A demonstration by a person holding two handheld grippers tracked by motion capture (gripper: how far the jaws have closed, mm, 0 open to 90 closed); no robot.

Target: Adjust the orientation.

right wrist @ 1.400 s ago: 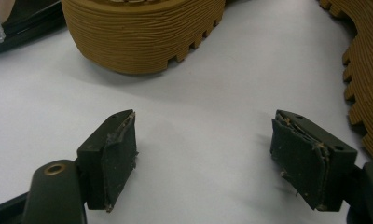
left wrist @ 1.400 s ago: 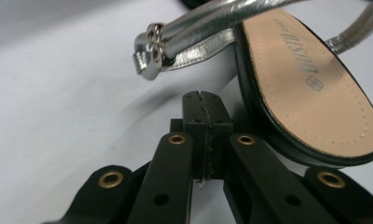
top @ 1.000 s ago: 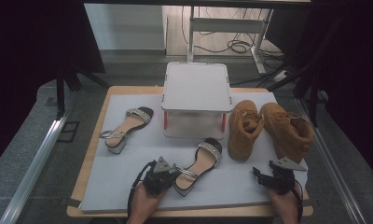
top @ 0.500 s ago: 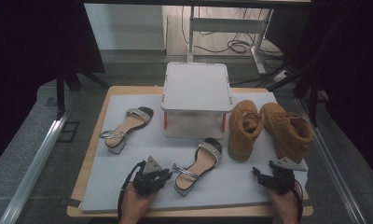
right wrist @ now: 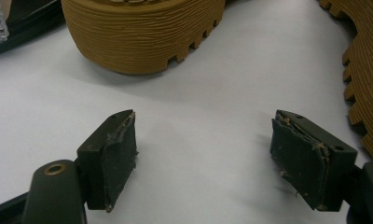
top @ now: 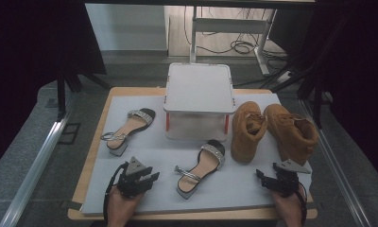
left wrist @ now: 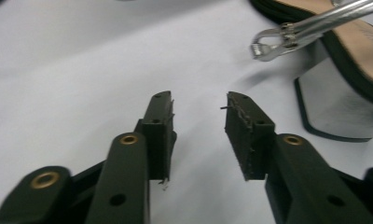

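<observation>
A black sandal with a silver strap (top: 201,165) lies at the mat's centre front, its heel toward me. My left gripper (top: 154,177) rests to its left, a gap apart; its jaws have just been opening and nothing is between them. In the left gripper view the left gripper (left wrist: 198,107) is open over bare mat, with the sandal's heel (left wrist: 334,102) and buckle (left wrist: 278,39) at the upper right. My right gripper (top: 260,174) sits at the front right, below the tan boots (top: 248,130). It (right wrist: 203,126) is open and empty, facing one boot's sole (right wrist: 142,32).
A second sandal (top: 130,127) lies at the mat's left. A white lidded box (top: 199,99) stands at the back centre. The other boot (top: 291,132) stands at the right, close to the right gripper. The grey mat (top: 234,189) covers a wooden table.
My left gripper has drawn back to the left, away from the centre sandal's heel, and its jaws have parted. The sandal stays on the mat. The right gripper has not moved.
</observation>
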